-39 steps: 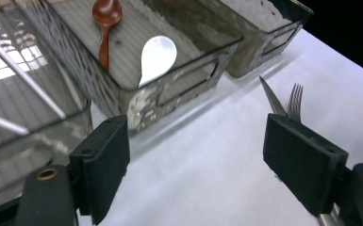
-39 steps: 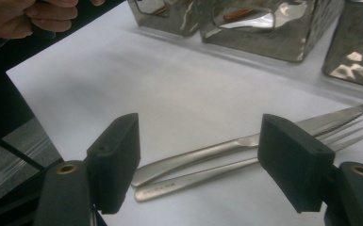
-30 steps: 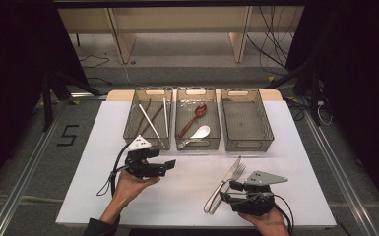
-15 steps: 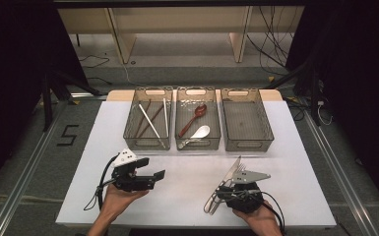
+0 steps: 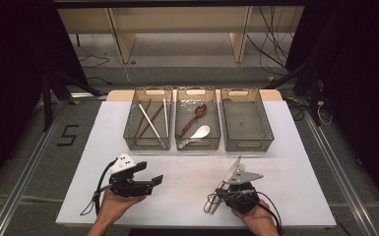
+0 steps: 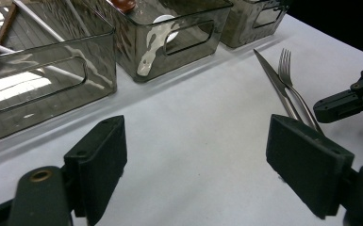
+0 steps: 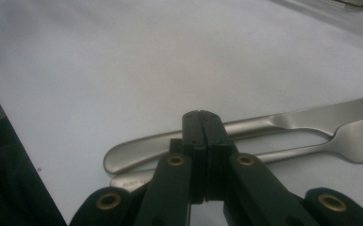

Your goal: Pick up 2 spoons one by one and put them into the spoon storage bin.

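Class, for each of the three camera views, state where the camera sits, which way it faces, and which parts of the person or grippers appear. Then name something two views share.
High view: above the person's side, facing forward and down on the white table; both hands, left gripper, right gripper.
Left gripper view: on the left gripper, facing across the table to three smoky plastic bins; its open jaws.
Right gripper view: on the right gripper, low; its jaws closed.
Shared: steel knife and steel fork, seen in all three.

A steel knife (image 5: 229,179) and a steel fork (image 5: 232,182) lie flat side by side on the white worktop (image 5: 187,169), touching along their handles, tips pointing toward the empty right-hand bin (image 5: 246,126), just short of its near wall
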A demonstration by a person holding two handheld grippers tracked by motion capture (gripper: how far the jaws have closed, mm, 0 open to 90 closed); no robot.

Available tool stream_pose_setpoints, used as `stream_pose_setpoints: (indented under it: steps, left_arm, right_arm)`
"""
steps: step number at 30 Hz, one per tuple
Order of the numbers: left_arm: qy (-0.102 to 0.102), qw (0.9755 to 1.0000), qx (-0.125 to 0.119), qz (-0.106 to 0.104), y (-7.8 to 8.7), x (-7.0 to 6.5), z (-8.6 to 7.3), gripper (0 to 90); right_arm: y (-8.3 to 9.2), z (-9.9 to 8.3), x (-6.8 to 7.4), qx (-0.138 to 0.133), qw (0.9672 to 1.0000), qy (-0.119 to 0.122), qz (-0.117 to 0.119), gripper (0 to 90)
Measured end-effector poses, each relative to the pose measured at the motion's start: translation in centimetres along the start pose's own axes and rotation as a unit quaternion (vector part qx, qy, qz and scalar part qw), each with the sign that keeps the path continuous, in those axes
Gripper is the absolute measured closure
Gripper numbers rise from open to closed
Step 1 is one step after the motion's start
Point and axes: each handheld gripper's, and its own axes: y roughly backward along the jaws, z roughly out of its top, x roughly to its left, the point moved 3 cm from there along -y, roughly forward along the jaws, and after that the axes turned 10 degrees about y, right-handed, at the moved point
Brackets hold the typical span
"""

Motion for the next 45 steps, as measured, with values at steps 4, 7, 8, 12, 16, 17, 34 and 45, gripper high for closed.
stream_pose_setpoints:
  steps: [4,7,8,12,16,17,34,45]
  left_arm:
    - [0.002,1.0,0.0,0.001,0.0,0.1,-0.1,20.6]
    - [0.001,1.0,0.001,0.003,0.1,0.1,-0.2,20.5]
    - [0.001,1.0,0.001,0.003,0.1,0.1,-0.2,20.5]
    - [0.001,1.0,0.004,0.004,0.0,0.2,-0.3,20.5]
    - [-0.001,1.0,0.007,0.005,0.0,0.1,-0.4,20.5]
    - [-0.002,1.0,0.008,0.005,-0.1,0.2,-0.4,20.5]
    - [-0.007,0.9999,0.011,0.01,0.0,0.2,-0.5,20.5]
    - [-0.008,0.9998,0.011,0.011,0.0,0.1,-0.5,20.5]
  right_arm:
    - [-0.3,0.0,0.1,0.006,1.0,0.001,0.001,90.0]
    - [-0.6,-0.2,0.1,0.016,0.9999,0.006,0.0,90.0]
    - [-0.7,-0.2,0.1,0.017,0.9998,0.006,0.001,90.0]
    - [-1.0,-0.4,0.2,0.033,0.9994,0.014,0.0,90.0]
    - [-1.0,-0.4,0.3,0.044,0.9989,0.019,0.001,90.0]
    - [-0.9,-0.5,0.3,0.046,0.9988,0.02,0.001,90.0]
    - [1.9,-2.7,-1.2,0.084,0.9965,0.0,-0.006,90.0]
    - [3.8,-4.0,-2.8,0.11,0.9931,-0.015,-0.037,90.0]
